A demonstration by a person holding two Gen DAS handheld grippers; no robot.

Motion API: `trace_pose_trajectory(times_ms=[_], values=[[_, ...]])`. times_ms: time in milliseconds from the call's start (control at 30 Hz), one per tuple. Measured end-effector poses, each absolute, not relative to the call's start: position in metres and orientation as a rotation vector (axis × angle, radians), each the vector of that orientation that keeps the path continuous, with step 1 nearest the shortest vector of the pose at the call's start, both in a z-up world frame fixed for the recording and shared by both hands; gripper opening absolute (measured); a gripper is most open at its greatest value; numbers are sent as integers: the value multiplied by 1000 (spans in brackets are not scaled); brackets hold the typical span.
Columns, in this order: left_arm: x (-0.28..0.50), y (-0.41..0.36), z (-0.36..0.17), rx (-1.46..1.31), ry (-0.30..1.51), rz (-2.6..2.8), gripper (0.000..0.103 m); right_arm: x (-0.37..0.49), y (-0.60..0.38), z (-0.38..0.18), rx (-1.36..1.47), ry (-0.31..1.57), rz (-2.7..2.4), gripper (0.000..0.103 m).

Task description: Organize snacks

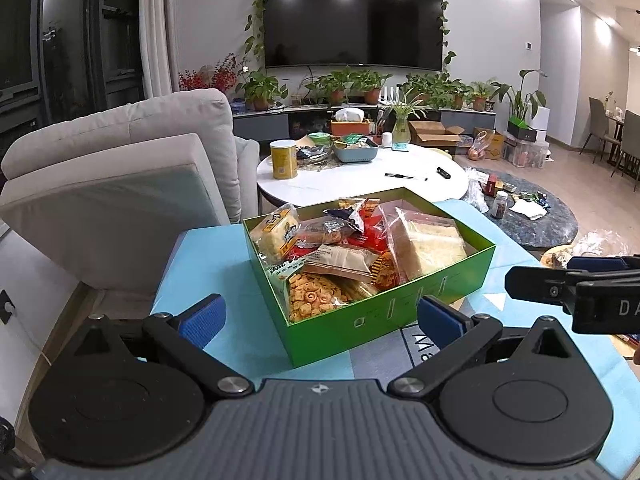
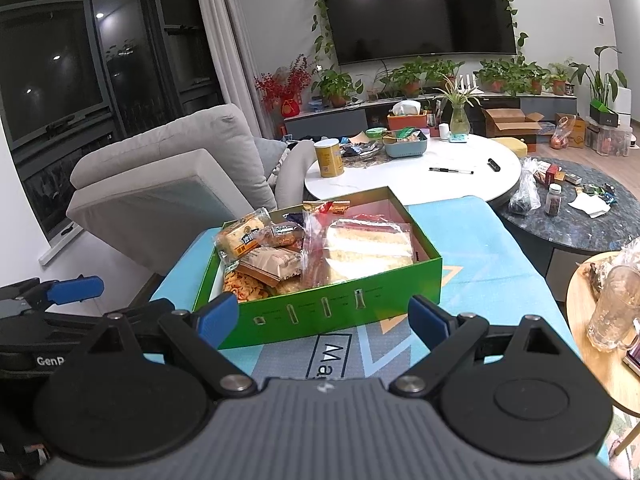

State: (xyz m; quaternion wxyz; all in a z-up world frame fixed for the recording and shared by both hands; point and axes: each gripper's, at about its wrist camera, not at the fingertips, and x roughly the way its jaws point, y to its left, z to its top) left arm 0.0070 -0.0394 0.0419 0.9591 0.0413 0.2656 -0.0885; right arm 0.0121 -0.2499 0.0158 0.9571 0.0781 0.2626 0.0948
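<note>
A green box [image 1: 404, 312] [image 2: 340, 312] stands on a light blue mat, filled with several wrapped snacks: a bag of orange crackers [image 1: 316, 298], a clear pack of pale cake slices [image 1: 428, 246] [image 2: 368, 254], a yellow-labelled bun [image 1: 276, 234] [image 2: 242, 236]. My left gripper [image 1: 322, 316] stands open just in front of the box's near wall, nothing between its blue pads. In the same way my right gripper [image 2: 322, 320] is open before the box, empty. Each gripper also shows at the edge of the other's view: the right gripper [image 1: 576, 284], the left gripper [image 2: 60, 300].
A grey armchair [image 1: 120, 168] stands left of the mat. Behind the box is a round white table [image 1: 360, 180] with a yellow can [image 1: 284, 158] and a blue basket. A dark round table [image 2: 580, 216] and a wooden side table with a glass mug [image 2: 612, 308] lie right.
</note>
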Motion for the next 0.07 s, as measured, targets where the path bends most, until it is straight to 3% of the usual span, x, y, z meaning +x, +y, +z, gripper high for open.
trace_pose_trajectory(times_ms=[67], values=[[7, -40, 42, 87, 545, -174, 102, 13, -250, 16, 158, 535, 193, 70]])
